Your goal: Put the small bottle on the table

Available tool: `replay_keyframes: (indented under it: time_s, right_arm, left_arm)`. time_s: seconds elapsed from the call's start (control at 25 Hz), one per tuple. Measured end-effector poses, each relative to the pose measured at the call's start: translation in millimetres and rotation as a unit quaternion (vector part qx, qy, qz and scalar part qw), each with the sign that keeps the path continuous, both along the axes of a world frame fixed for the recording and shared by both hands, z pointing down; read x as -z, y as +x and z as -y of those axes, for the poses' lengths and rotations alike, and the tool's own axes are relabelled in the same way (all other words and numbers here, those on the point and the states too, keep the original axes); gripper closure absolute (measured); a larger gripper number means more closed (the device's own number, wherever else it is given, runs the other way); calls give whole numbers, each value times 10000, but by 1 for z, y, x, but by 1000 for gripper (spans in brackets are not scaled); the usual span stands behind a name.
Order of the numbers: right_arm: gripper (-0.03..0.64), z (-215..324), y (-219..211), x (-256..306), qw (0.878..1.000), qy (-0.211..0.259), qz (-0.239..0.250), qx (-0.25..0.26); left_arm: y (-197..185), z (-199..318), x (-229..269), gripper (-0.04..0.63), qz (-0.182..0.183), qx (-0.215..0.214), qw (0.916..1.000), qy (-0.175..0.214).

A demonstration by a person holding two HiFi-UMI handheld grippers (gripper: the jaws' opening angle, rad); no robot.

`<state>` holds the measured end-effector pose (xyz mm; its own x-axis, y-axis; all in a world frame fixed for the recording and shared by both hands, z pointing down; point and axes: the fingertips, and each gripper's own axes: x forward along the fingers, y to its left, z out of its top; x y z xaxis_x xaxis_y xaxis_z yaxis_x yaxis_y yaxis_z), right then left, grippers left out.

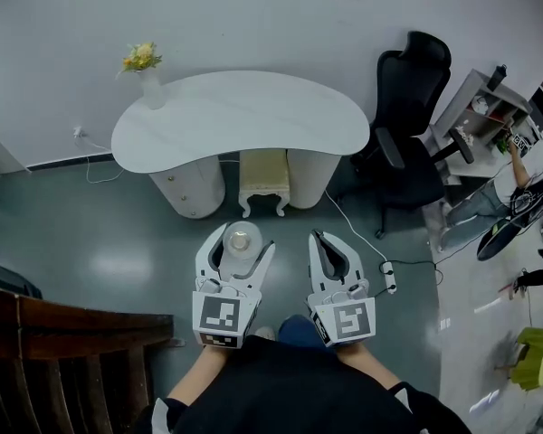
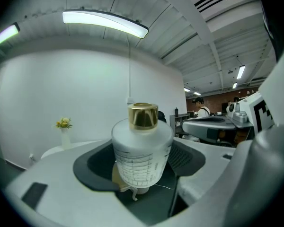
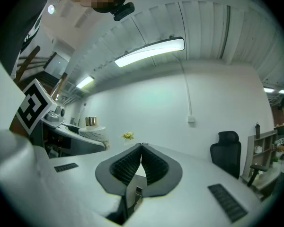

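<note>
1. Small bottle (image 2: 142, 150): a round body of frosted white, widest at the shoulder and narrowing toward the base. A grey printed panel of fine ruled lines covers the front; the print is too small to read. A shiny gold cylindrical cap closes the top. The bottle stands upright.

2. Left gripper (image 1: 242, 237): the jaws stand wide apart and clamp the bottle between the dark pads, one pad on each side of the body. The cap and shoulder rise above the pads. The bottle touches nothing but the gripper.

3. Right gripper (image 3: 141, 148): the jaws are closed, with the ribbed pads meeting at the tips. Nothing is between them. In the head view it sits just right of the left gripper, at about the same height.

4. Location of the bottle: held above the grey floor (image 1: 100, 242), on the near side of the table (image 1: 253, 116) and well apart from it.

5. Table: a white kidney-shaped top on two rounded white pedestals, set against the far wall. A white vase (image 1: 152, 89) with yellow flowers (image 1: 140, 57) stands at its left end. A cream stool (image 1: 263, 177) is set between the pedestals.

6. Surroundings: a black office chair (image 1: 407, 125) stands just right of the table.
</note>
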<state>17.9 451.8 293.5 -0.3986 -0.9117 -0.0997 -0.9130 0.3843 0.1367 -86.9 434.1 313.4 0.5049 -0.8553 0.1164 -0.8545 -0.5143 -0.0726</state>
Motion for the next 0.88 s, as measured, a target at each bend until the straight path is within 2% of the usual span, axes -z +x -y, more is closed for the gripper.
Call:
replay_keyframes:
  time_s: [0.44, 0.64, 0.88]
  right_arm:
    - [594, 52, 7, -8, 10000, 9, 32, 31]
    - [594, 101, 18, -9, 10000, -36, 30, 82]
    - [594, 163, 32, -7, 9997, -98, 16, 242]
  left_arm:
    - [7, 48, -11, 264, -97, -9, 9999, -73]
    - [17, 90, -14, 264, -193, 77, 9995, -242]
    - [34, 145, -8, 263, -212, 150, 9994, -230]
